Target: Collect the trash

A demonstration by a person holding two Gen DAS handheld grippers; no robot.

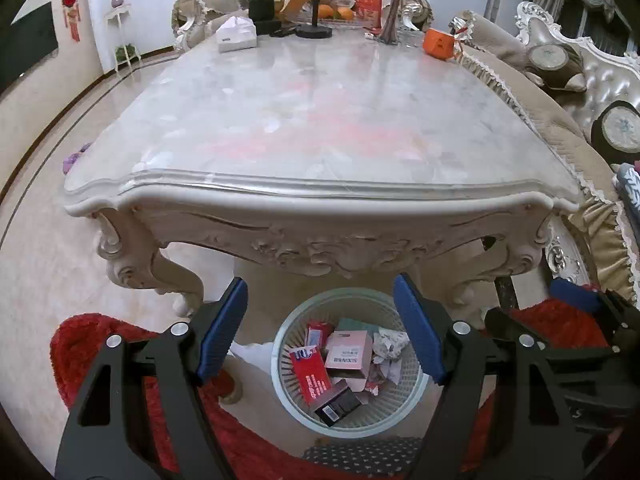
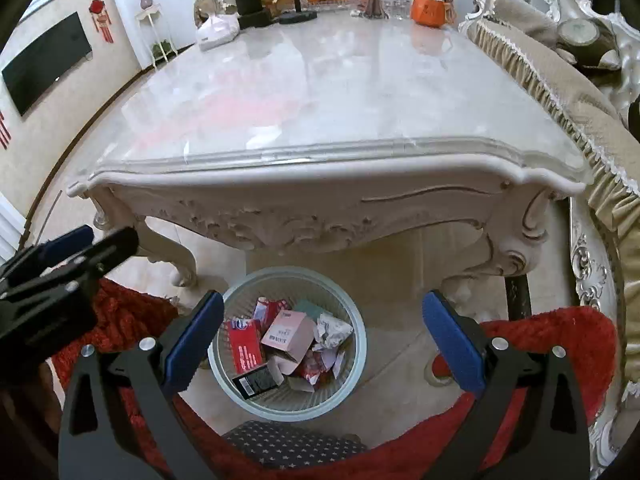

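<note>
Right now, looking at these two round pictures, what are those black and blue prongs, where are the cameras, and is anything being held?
No robot here: a person holds a hand-gripped claw in each hand, each carrying a wide-angle camera looking along its two blue-padded fingers. One picture comes from the left claw, the other from the right claw. Both claws are open and hold nothing. Below them on the floor stands a round pale slatted wastebasket containing a red carton, a pink box, a black packet and crumpled paper. Behind it is an ornate white marble-topped table, with a white tissue box and orange cup at its far end.
</note>
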